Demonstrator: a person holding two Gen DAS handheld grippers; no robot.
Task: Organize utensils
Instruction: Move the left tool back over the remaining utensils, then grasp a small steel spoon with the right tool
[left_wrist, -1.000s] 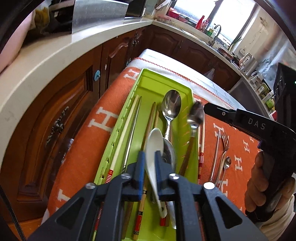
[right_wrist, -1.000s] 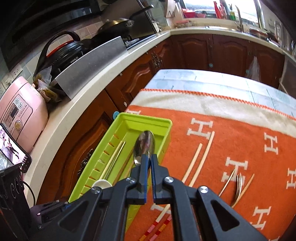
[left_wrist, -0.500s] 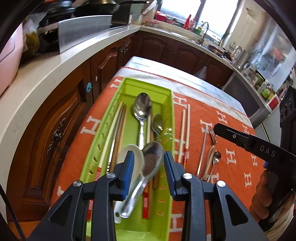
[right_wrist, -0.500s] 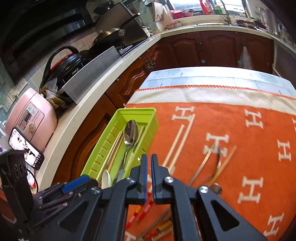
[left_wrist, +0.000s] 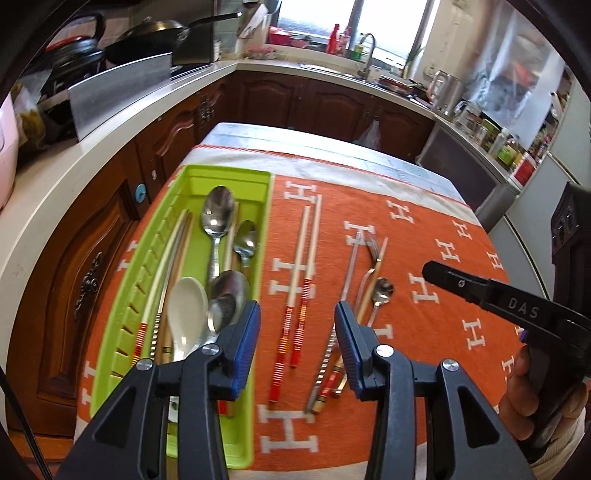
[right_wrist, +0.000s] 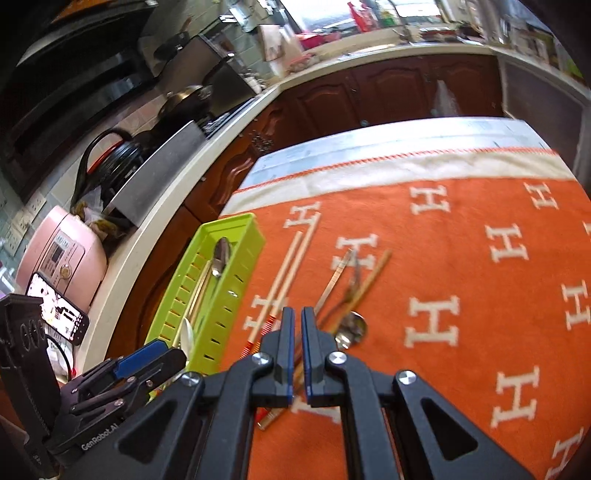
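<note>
Left hand-held gripper (left_wrist: 297, 325) opening, nothing between the pads, hovering over the red-banded chopsticks (left_wrist: 301, 291) on the orange cloth (left_wrist: 424, 236) covering the surface. Right hand-held gripper (right_wrist: 297, 332) closed and empty above the fork (right_wrist: 355, 280) and small spoon (right_wrist: 351, 330) tangle. Green tray (left_wrist: 229, 177) already holding spoons and chopsticks. Risk: crossed, overlapping utensils; likely to snag or drag a neighbour when lifted.
</note>
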